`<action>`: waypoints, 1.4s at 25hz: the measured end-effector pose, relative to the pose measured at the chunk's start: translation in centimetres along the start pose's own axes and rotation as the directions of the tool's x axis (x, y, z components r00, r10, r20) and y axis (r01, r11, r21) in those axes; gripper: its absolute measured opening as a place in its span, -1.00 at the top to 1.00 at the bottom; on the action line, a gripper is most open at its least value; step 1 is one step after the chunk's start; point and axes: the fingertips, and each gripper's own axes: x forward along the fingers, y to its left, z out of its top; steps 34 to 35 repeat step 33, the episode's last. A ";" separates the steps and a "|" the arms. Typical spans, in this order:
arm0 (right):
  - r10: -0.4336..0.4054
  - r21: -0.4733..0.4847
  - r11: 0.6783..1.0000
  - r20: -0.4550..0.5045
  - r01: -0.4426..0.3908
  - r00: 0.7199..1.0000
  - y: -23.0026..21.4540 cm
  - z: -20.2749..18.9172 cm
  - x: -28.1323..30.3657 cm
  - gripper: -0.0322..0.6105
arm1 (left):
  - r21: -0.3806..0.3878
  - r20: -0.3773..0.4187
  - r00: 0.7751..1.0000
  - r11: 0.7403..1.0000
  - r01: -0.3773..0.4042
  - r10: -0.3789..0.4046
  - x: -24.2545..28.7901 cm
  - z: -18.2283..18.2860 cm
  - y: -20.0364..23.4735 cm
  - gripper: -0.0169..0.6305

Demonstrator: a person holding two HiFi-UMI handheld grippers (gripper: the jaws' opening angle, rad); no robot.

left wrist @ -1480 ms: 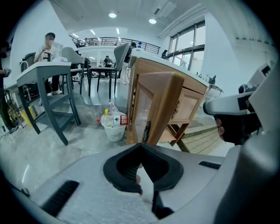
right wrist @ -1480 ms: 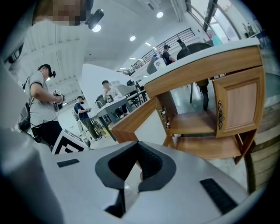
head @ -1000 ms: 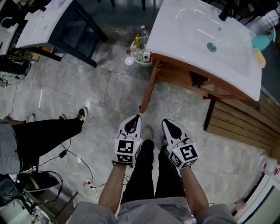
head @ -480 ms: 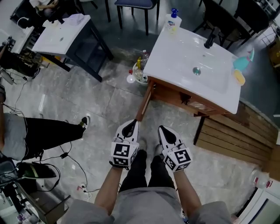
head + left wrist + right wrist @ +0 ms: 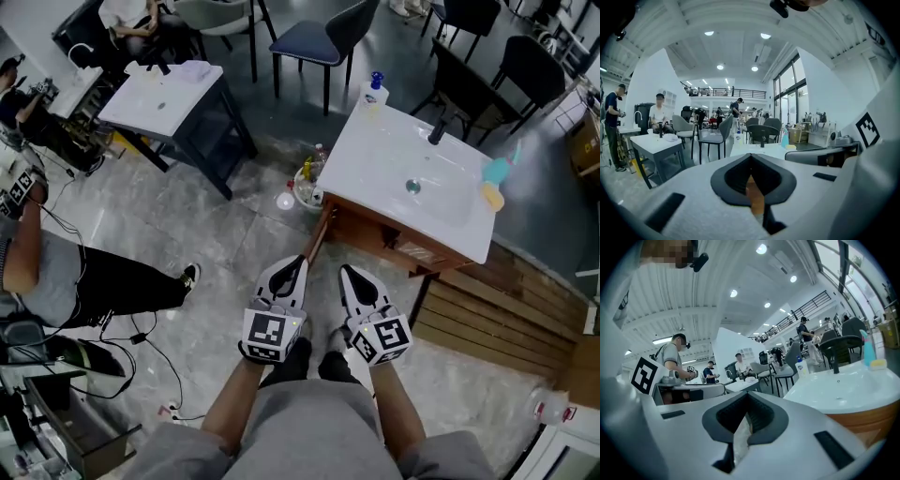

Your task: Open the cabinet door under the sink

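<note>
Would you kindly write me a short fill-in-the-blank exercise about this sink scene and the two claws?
1. The left claw and the right claw both have their jaws ____.
2. The slim faucet on the white ceramic sink top is ____ in colour.
3. The white pump bottle at the sink top's far corner has a ____ cap.
4. The sink top rests on a brown cabinet made of ____.
Missing words: shut; black; blue; wood.
</note>
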 end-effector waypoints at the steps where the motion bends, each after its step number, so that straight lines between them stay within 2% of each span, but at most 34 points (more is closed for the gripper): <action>1: 0.006 -0.015 1.000 0.016 -0.005 1.000 0.5 1.0 -0.1 0.87 | 0.014 0.025 1.000 1.000 0.003 -0.004 -0.2 1.3 -0.2 0.92; 6: 0.016 -0.076 0.997 0.086 -0.010 0.996 2.3 5.0 -0.9 0.87 | 0.053 0.122 0.992 0.998 0.018 -0.024 -1.2 6.0 -1.0 0.92; 14: 0.012 -0.119 0.993 0.155 0.007 0.988 3.5 8.5 -1.8 0.87 | 0.095 0.209 0.977 0.995 0.022 -0.041 -2.7 10.2 -1.4 0.92; 26: 0.039 -0.170 0.985 0.196 -0.005 0.980 3.9 10.8 -2.3 0.88 | 0.103 0.249 0.968 0.995 0.013 -0.038 -3.0 12.0 -1.6 0.92; 35: 0.035 -0.164 0.986 0.213 0.000 0.976 3.3 11.2 -2.4 0.87 | 0.104 0.255 0.966 0.995 0.006 -0.033 -2.5 12.1 -2.0 0.92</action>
